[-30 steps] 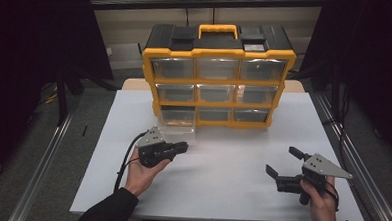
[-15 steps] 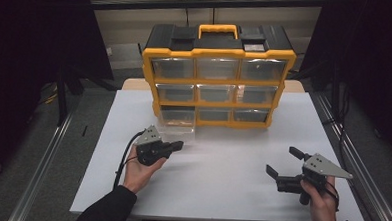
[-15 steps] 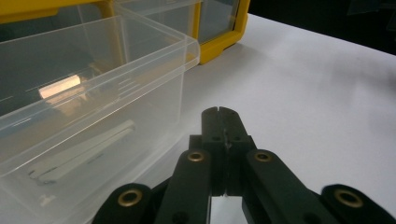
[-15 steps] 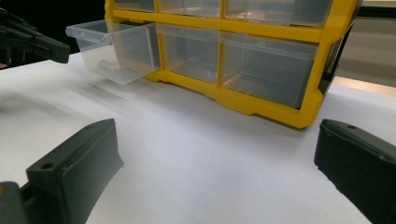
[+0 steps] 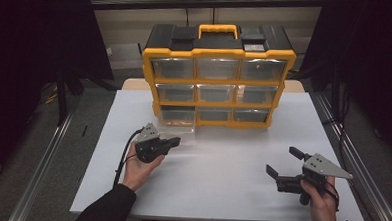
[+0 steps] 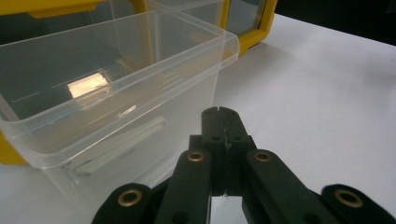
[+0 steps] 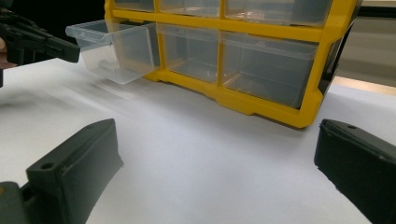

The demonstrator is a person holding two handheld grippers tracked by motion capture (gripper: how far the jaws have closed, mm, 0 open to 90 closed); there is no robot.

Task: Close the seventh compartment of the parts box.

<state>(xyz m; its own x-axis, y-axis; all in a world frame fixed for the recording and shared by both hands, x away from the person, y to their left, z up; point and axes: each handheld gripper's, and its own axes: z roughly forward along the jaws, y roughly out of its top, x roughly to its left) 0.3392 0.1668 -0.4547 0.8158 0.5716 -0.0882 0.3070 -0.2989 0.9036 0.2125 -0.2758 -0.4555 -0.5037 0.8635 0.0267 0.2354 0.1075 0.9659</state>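
A yellow and black organiser [image 5: 219,51] with clear drawers stands at the back of the white table [image 5: 220,191]. Its bottom-left drawer [image 5: 176,120] is pulled out toward me. My left gripper [image 5: 176,141] is shut with nothing between its jaws, its tip just in front of that drawer and apart from it. In the left gripper view the closed tips [image 6: 219,114] sit beside the drawer's clear wall [image 6: 116,93]. My right gripper [image 5: 282,160] rests open at the front right, with nothing between its fingers. From the right gripper view [image 7: 215,156], the drawer [image 7: 114,49] juts out at far left.
The other drawers of the organiser [image 7: 261,100] are pushed in. The left gripper [image 7: 70,51] appears at the upper left of the right gripper view. A black cable [image 5: 124,155] trails from the left gripper. Metal rails [image 5: 352,162] run along both sides of the table.
The left gripper has drifted a little farther from me, toward the pulled-out drawer. The right gripper has not moved.
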